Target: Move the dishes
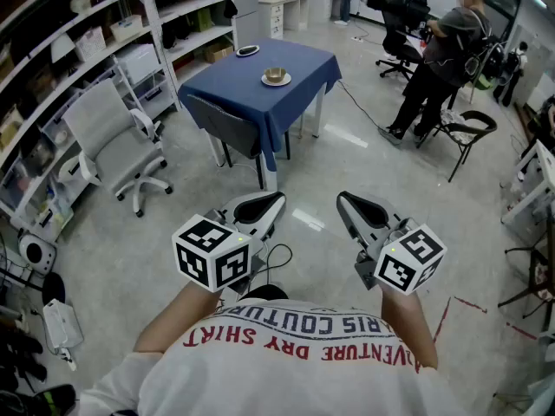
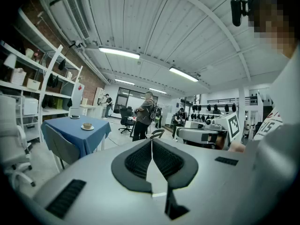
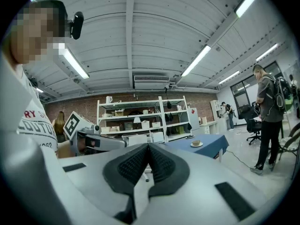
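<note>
A bowl on a white saucer [image 1: 276, 77] sits on a table with a blue cloth [image 1: 251, 89], several steps ahead of me; a dark dish [image 1: 247, 50] lies at the table's far edge. The same bowl and saucer [image 2: 87, 126] show small in the left gripper view, and the bowl and saucer [image 3: 196, 144] again in the right gripper view. My left gripper [image 1: 276, 201] and right gripper [image 1: 343, 199] are held near my chest, both shut and holding nothing, far from the table.
A grey chair [image 1: 227, 133] is tucked at the table's near side. A white office chair [image 1: 113, 141] stands left beside shelving [image 1: 78, 50]. A person [image 1: 438, 63] stands at the back right among black chairs [image 1: 464, 133]. Open floor lies between me and the table.
</note>
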{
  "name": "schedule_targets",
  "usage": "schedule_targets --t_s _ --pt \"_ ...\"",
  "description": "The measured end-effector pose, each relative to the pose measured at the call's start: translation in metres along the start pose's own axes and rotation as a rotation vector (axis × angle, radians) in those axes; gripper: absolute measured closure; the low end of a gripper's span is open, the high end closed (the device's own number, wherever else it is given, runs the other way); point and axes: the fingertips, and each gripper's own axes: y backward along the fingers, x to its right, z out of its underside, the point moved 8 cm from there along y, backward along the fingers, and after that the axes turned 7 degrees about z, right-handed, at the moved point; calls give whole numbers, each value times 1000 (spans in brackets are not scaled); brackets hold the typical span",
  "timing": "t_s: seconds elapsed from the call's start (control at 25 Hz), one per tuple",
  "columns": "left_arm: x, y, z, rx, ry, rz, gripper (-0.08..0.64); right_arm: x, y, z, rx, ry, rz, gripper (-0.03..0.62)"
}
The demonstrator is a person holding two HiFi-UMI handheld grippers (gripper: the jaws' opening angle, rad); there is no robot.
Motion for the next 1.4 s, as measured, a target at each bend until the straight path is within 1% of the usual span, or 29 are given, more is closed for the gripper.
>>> schedule_targets --t_s 0.12,0.24,0.4,0.52,0.64,0.76,0.88,1.0,1.12,1.24,1.4 --pt "2 -8 -2 2 -1 7 529 2 7 -4 27 15 7 571" --pt "1 -14 -3 -3 -2 21 529 7 12 -5 27 18 28 570" --pt "-5 -27 2 -28 -7 52 529 18 15 3 16 -7 71 569" --pt "-15 -35 6 -32 -11 65 529 27 11 13 15 -24 109 568" --pt "-26 -50 6 -34 -5 63 529 45 6 18 0 -44 131 568" --pt "-46 -77 -1 -27 11 48 529 76 -9 12 -15 -43 123 568" --pt "-77 -101 -5 -18 34 22 529 104 -37 13 -38 -36 116 568" --pt "-116 -127 -8 -20 51 6 529 135 -73 18 -68 -49 114 567" --pt "-160 -165 -19 -25 62 0 529 178 -119 15 -79 -63 91 566" --pt "-211 -212 -36 -34 77 -25 529 230 -176 8 -110 -73 63 566" --pt "-292 -270 -64 -35 98 -65 529 295 -259 -1 -148 -73 22 567"
